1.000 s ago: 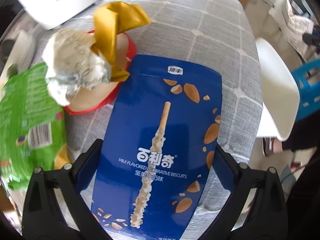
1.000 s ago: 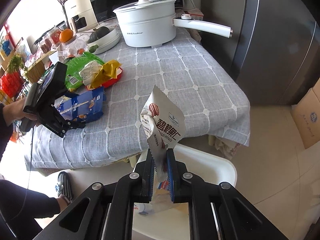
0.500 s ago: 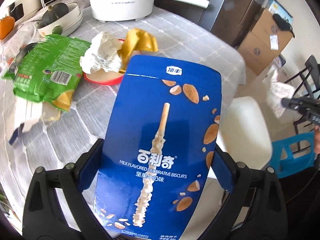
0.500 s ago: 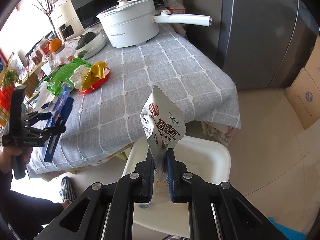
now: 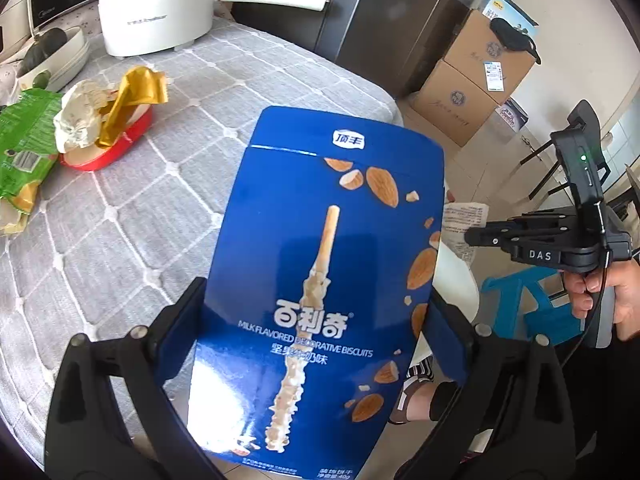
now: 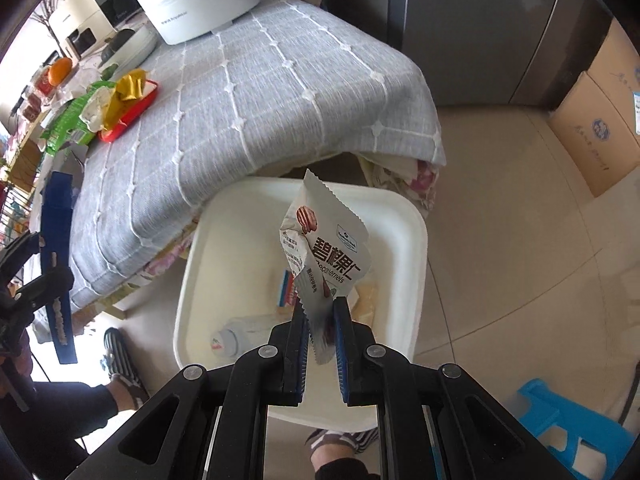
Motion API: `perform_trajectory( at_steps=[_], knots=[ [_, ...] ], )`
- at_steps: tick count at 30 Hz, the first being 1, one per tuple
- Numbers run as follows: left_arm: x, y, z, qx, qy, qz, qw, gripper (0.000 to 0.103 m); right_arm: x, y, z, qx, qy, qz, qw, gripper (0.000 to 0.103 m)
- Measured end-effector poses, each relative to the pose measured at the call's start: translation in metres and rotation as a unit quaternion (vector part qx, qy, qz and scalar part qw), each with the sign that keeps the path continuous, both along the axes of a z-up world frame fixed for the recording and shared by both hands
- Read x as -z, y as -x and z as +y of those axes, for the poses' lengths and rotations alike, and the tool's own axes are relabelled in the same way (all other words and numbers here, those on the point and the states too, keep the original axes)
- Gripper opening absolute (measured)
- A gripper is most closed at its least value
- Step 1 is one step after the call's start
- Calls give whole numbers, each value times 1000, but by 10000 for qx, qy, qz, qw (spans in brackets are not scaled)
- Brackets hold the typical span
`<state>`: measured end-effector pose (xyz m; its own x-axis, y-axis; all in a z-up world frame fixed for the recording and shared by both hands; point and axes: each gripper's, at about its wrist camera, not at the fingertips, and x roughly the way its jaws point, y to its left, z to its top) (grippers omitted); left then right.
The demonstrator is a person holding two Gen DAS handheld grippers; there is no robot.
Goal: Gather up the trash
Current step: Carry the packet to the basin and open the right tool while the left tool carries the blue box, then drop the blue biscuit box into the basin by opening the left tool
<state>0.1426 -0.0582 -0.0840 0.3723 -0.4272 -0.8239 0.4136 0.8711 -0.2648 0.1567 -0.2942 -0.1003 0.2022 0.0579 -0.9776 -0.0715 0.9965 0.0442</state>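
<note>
Blue biscuit box (image 5: 324, 264) fills frame centre, clamped across its width by our left gripper (image 5: 316, 336), off the grey-clothed table (image 5: 120, 216). Right gripper (image 6: 320, 320) is pinched on a white nut wrapper (image 6: 324, 248), centre frame, w/ white bin (image 6: 224, 248) right beneath. Upper left: red tray (image 6: 132, 114) w/ crumpled wrappers, green bag (image 5: 24, 140), white pot (image 5: 156, 4).
</note>
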Motion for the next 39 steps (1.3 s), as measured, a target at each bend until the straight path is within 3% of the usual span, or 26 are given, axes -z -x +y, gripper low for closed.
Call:
perform_trajectory(
  at_steps=[3, 5, 7, 18, 24, 31, 39],
  knots=[
    [2, -3, -16, 85, 85, -7, 9999, 98, 8, 1, -12, 197, -88, 186, 9996, 23],
    [1, -4, -26, 131, 152, -35, 9998, 98, 7, 2, -21, 404, -155, 197, 9989, 47],
    [3, -4, -37, 181, 193, -94, 9996, 98, -2, 4, -29, 561, -137, 28, 9983, 58],
    [21, -10, -85, 308, 290, -380, 9984, 98, -26, 11, -56, 866, 67, -375, 9955, 64],
    [22, -7, -101, 288, -82, -429, 9986, 101, -28, 19, -70, 994, 151, -448, 9939, 68],
    [17, -4, -95, 290, -193, -489, 9982, 102, -33, 21, -78, 1170, 152, -533, 9916, 69],
    [0, -2, -60, 24, -266, -589, 9979, 102, -40, 12, -57, 963, 184, -599, 9934, 70]
  ],
)
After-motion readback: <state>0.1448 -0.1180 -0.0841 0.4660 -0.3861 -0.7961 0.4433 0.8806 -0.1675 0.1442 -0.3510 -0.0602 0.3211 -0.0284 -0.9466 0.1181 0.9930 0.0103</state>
